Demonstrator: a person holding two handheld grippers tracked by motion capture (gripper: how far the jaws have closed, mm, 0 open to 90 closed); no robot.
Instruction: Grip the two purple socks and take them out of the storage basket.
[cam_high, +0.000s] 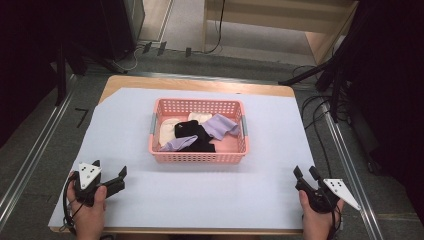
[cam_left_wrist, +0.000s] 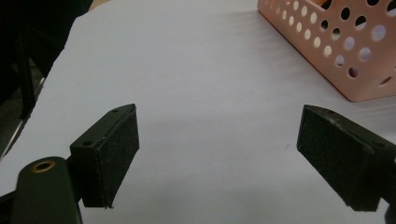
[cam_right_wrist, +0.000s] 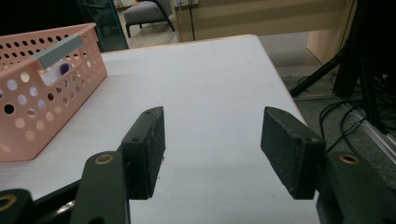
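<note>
Pink basket (cam_high: 199, 156) of cloths (cam_high: 197, 134) bears no readable writing.

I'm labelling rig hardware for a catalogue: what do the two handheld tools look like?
Both the left tool and the right tool are black, with two flat rectangular jaws faced in dark, rough pads. Each carries a grey three-cornered plate with small dark dots, brass-coloured pivot screws and a trailing black cable.

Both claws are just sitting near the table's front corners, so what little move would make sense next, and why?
Probably bring one open claw, say the left claw, forward toward the pink basket. Both it and the right claw hold nothing, and the socks lie piled inside the basket.
</note>
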